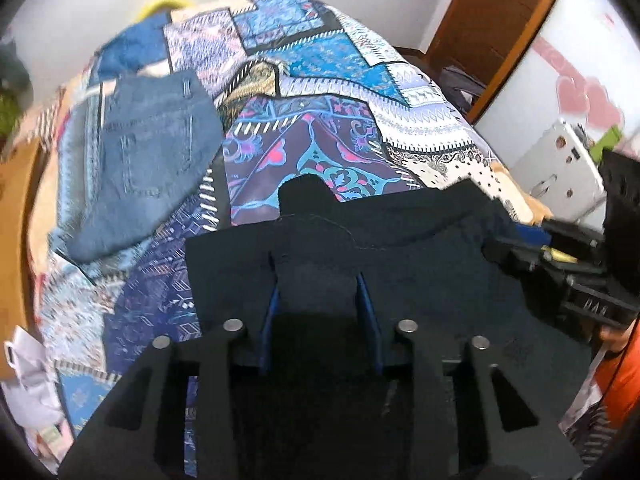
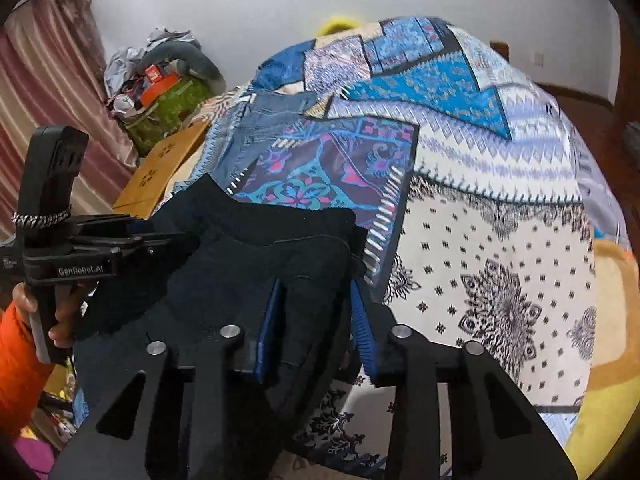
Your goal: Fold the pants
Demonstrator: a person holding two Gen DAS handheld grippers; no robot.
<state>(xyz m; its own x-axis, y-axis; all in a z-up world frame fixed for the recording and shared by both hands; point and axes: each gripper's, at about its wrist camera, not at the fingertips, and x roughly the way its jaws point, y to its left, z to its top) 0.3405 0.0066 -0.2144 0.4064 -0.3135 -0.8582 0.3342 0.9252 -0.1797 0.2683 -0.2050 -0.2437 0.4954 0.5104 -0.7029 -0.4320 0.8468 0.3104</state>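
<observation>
Dark navy pants (image 1: 400,248) hang between both grippers above a patterned bedspread. My left gripper (image 1: 318,292) is shut on the pants' edge, cloth bunched between its blue pads. My right gripper (image 2: 316,300) is shut on the other part of the same pants (image 2: 256,264), cloth draped over its fingers. The left gripper also shows at the left of the right wrist view (image 2: 132,236), and the right gripper shows at the right of the left wrist view (image 1: 560,264). The pants' lower part is hidden below the grippers.
Folded blue jeans (image 1: 148,152) lie on the bedspread (image 1: 320,60) at the far left. A wooden stool (image 2: 160,168) and a pile of clutter (image 2: 160,80) stand left of the bed. A wooden door (image 1: 500,20) is on the right.
</observation>
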